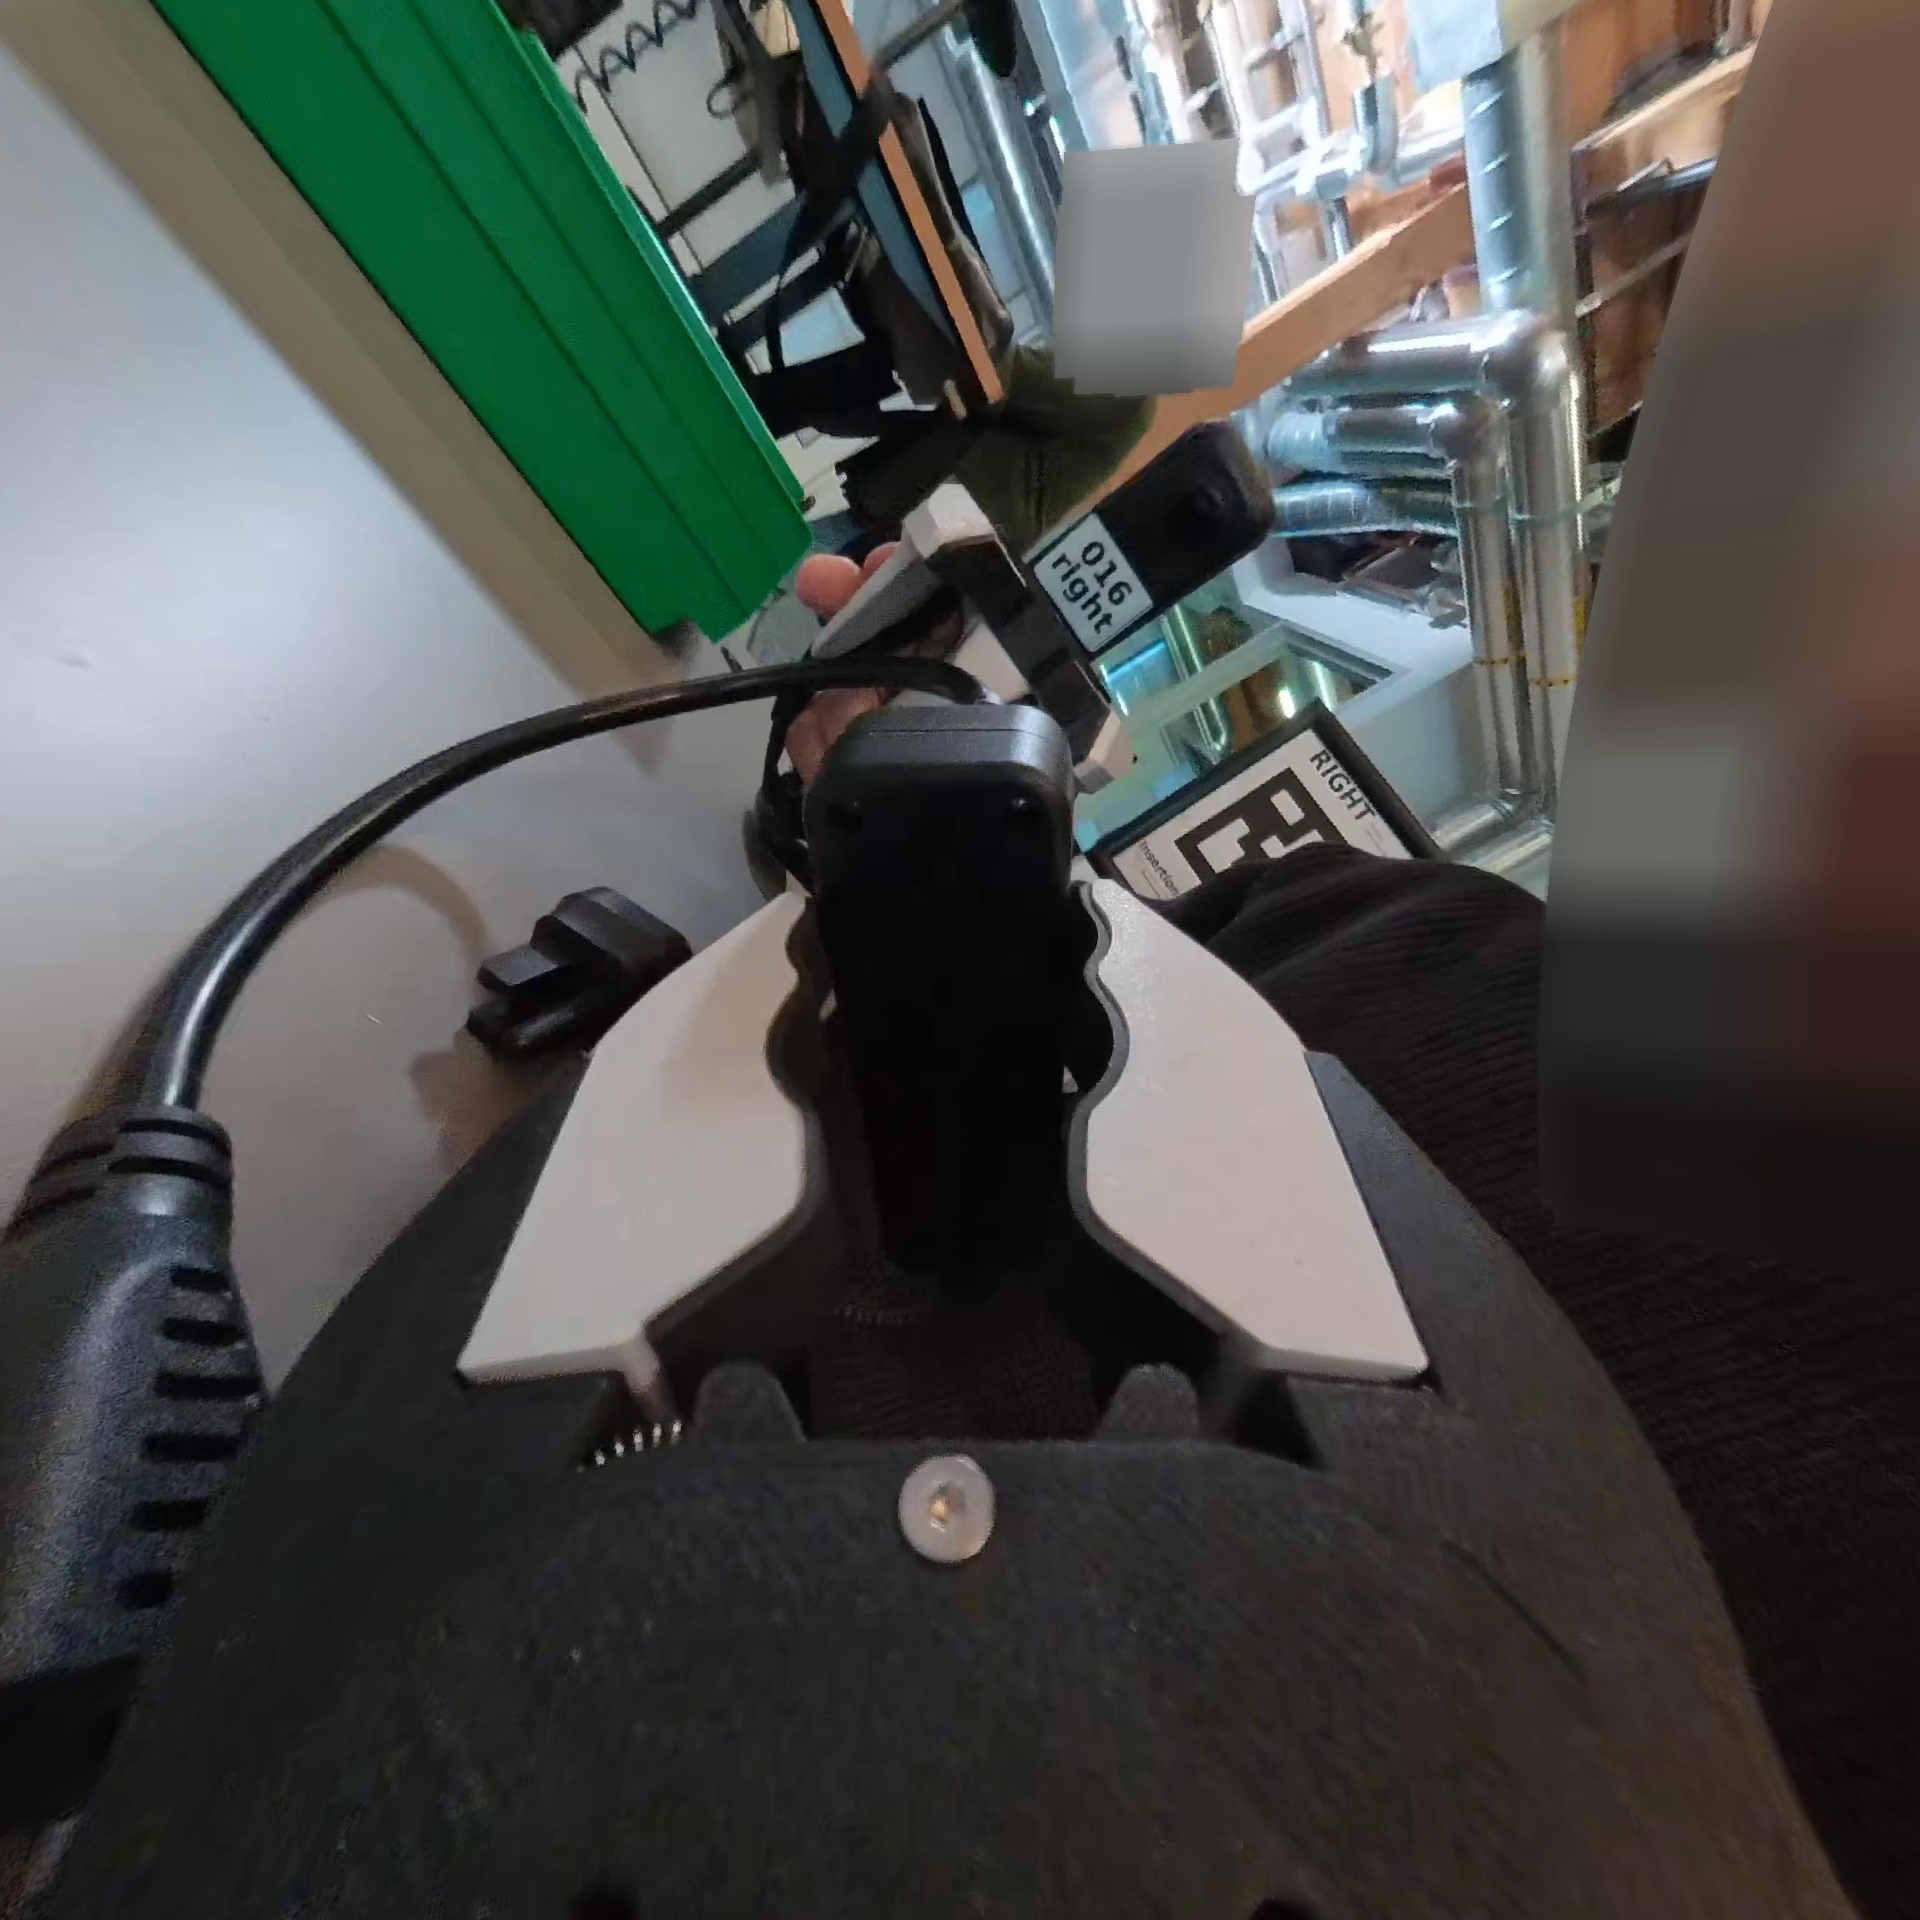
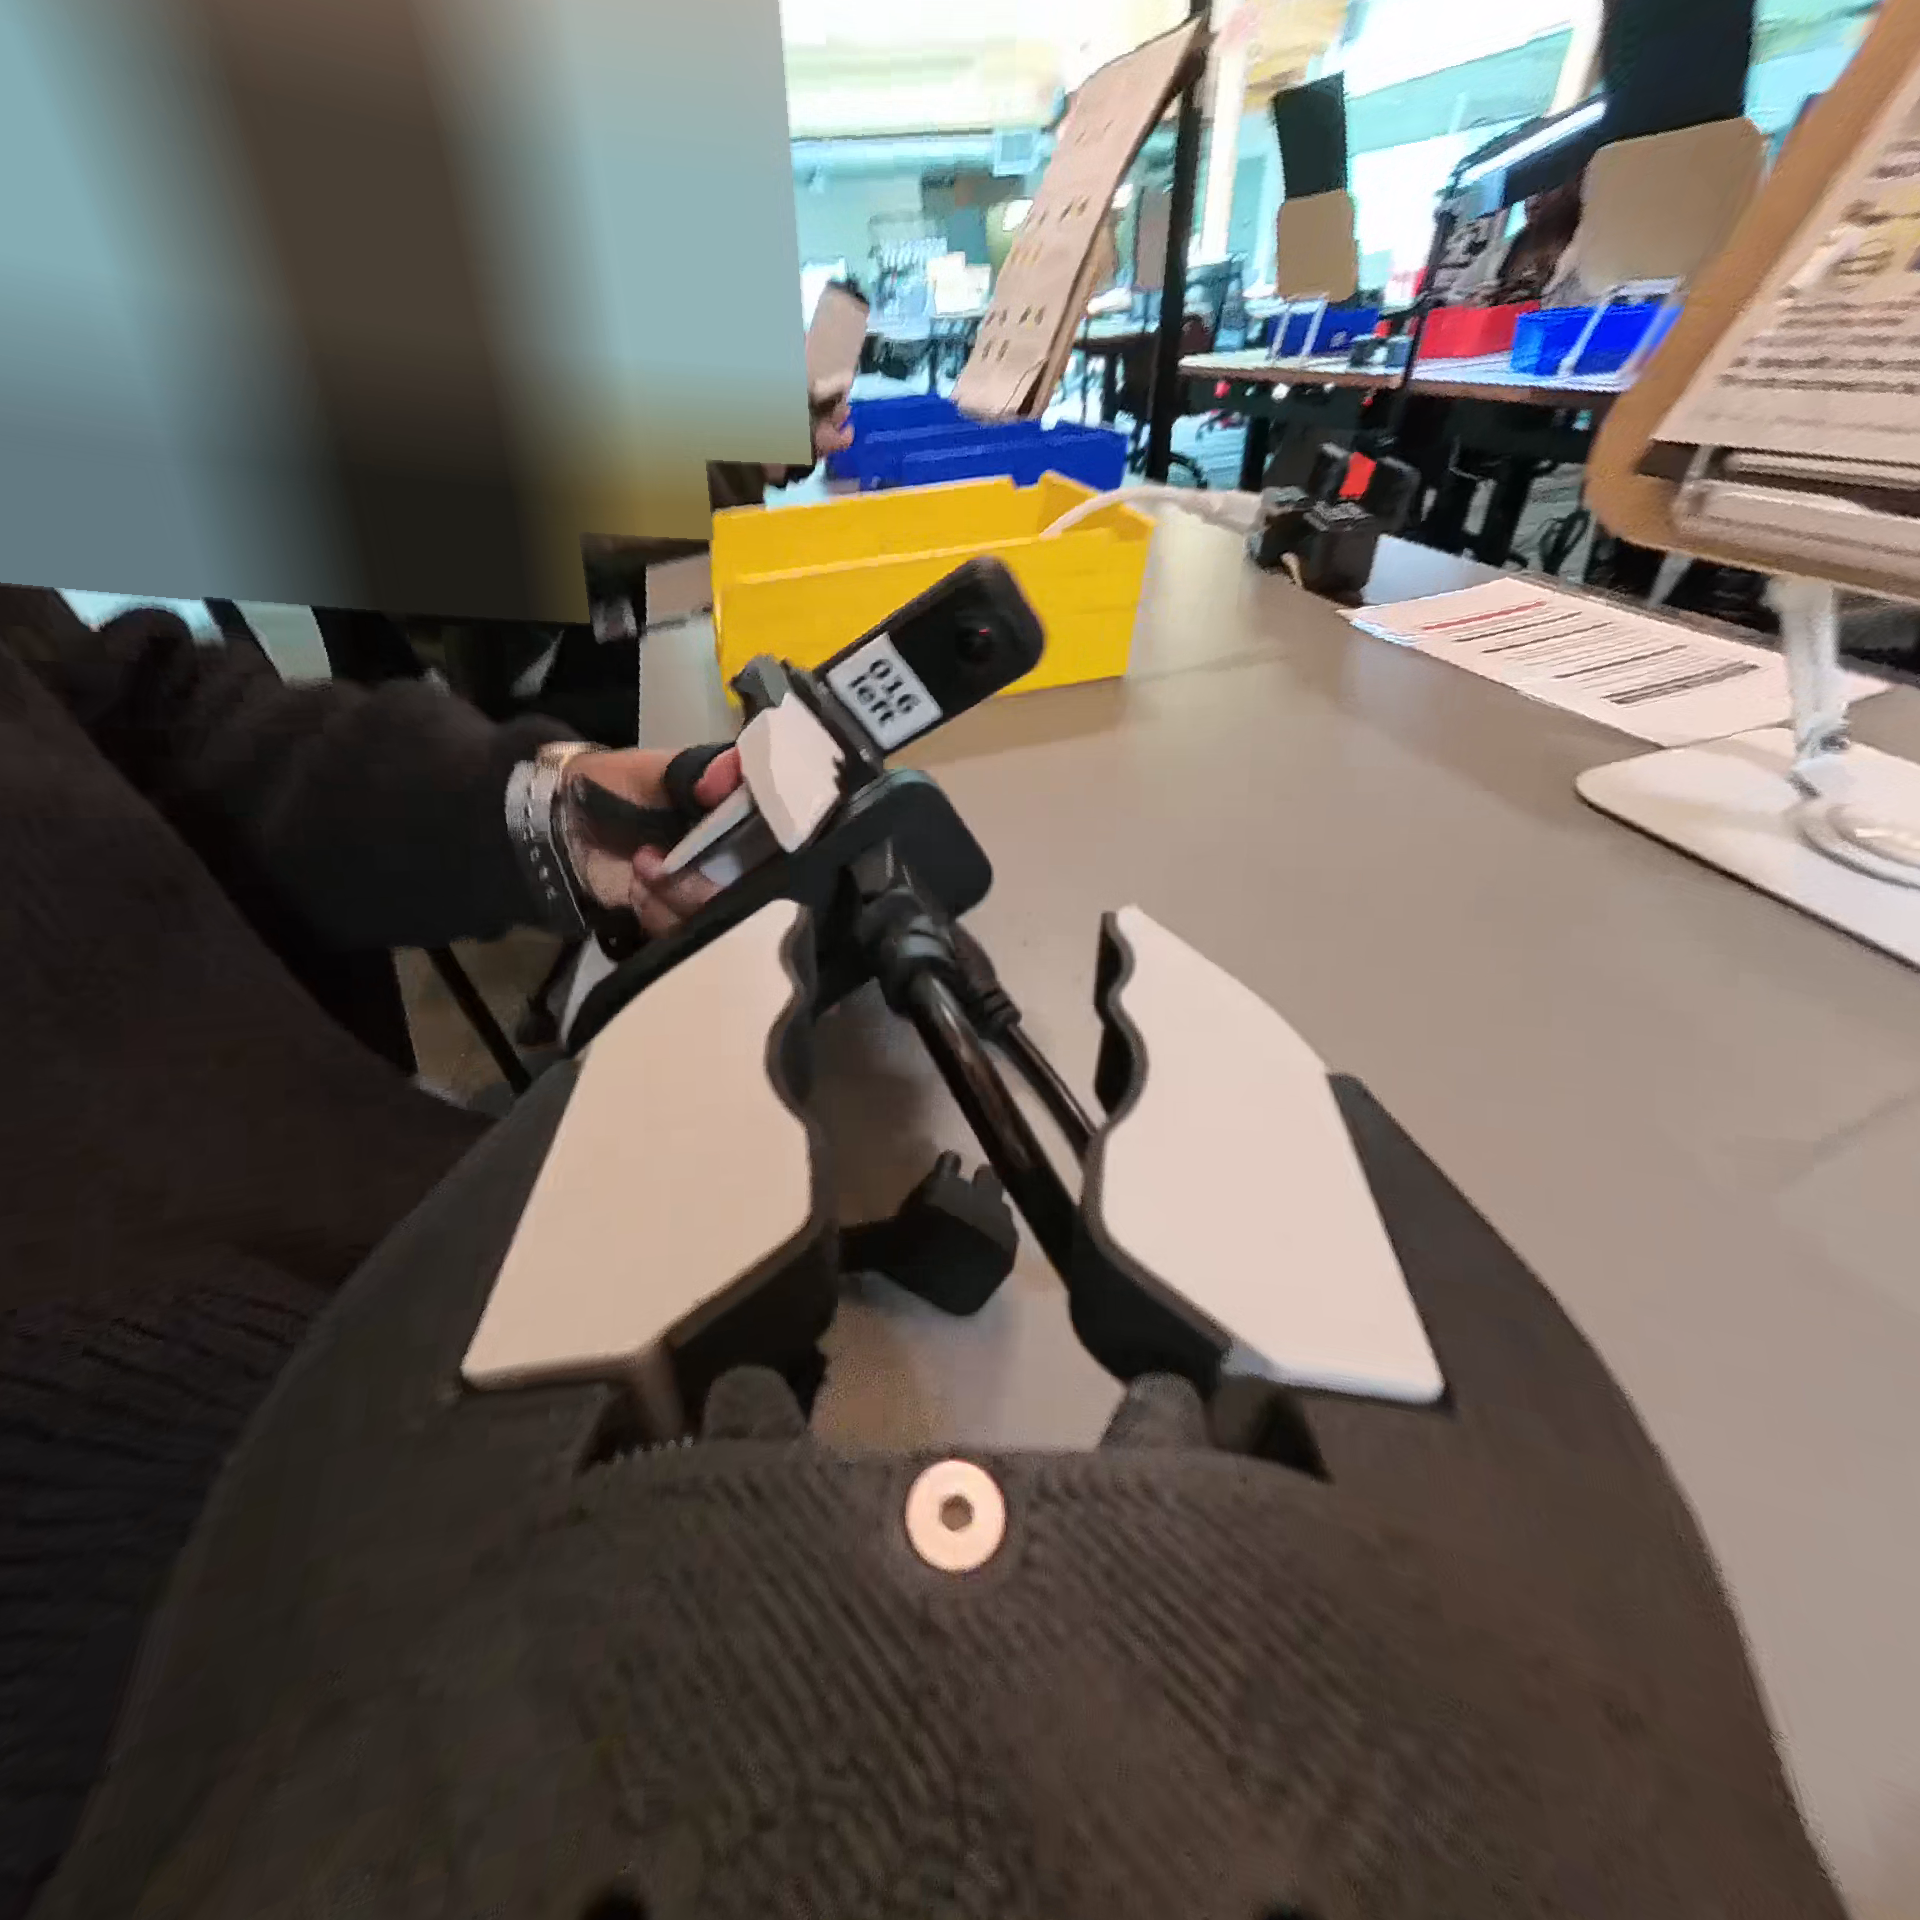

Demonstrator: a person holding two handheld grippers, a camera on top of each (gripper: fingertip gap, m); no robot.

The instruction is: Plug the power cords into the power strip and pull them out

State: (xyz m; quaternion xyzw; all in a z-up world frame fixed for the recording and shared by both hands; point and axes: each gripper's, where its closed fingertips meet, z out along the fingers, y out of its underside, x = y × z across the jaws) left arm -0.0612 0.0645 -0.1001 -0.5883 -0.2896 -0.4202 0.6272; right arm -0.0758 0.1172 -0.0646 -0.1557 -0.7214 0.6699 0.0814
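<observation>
My left gripper (image 1: 940, 914) is shut on a black power strip (image 1: 935, 987) and holds it up off the grey table (image 1: 208, 623). A thick black cord (image 1: 343, 831) arcs from a ribbed plug (image 1: 114, 1330) at the lower left toward the strip's far end. A loose black plug (image 1: 577, 966) lies on the table. In the right wrist view the strip (image 2: 925, 852) is held ahead. Its cords (image 2: 987, 1091) run down between the spread fingers of my right gripper (image 2: 951, 925), which is open. The loose plug (image 2: 935, 1236) lies under it.
A yellow bin (image 2: 914, 582) and blue bins (image 2: 977, 447) stand at the table's far side. A printed sheet (image 2: 1558, 644) and a stand's white base (image 2: 1745, 821) are at the right. A green panel (image 1: 520, 312) lies left. A person's dark sleeve (image 2: 312, 810) is close.
</observation>
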